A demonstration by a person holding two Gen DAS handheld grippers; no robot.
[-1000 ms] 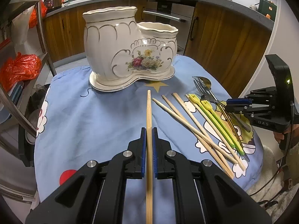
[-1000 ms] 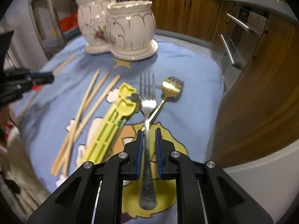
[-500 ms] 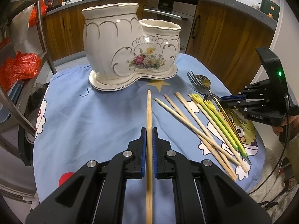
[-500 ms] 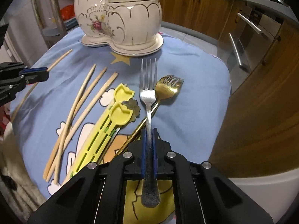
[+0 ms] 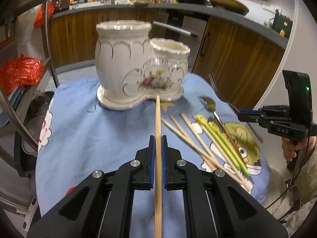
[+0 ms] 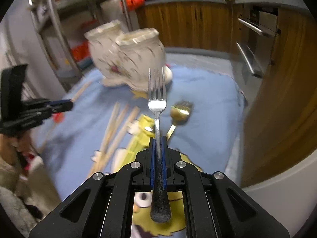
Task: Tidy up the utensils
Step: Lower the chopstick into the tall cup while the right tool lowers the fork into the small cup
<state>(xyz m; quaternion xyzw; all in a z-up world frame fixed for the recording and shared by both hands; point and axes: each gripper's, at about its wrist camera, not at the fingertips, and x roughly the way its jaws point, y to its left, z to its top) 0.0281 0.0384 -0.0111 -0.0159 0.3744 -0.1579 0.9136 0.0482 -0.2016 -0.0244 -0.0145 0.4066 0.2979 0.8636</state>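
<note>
My left gripper is shut on a wooden chopstick that points at the base of the white floral ceramic holder. My right gripper is shut on the handle of a silver fork, held above the cloth with its tines toward the holder. The fork and right gripper also show at the right of the left wrist view. On the blue cloth lie several more wooden chopsticks, yellow-green chopsticks and a gold fork.
The small table is covered by a blue cartoon cloth. Wooden kitchen cabinets stand behind and to the right. A metal rack with an orange bag stands at the left. A hand holds the right gripper.
The right gripper closed on the silver fork and lifted it off the cloth, tines raised. The left gripper kept its hold on the chopstick and tilted slightly up.
</note>
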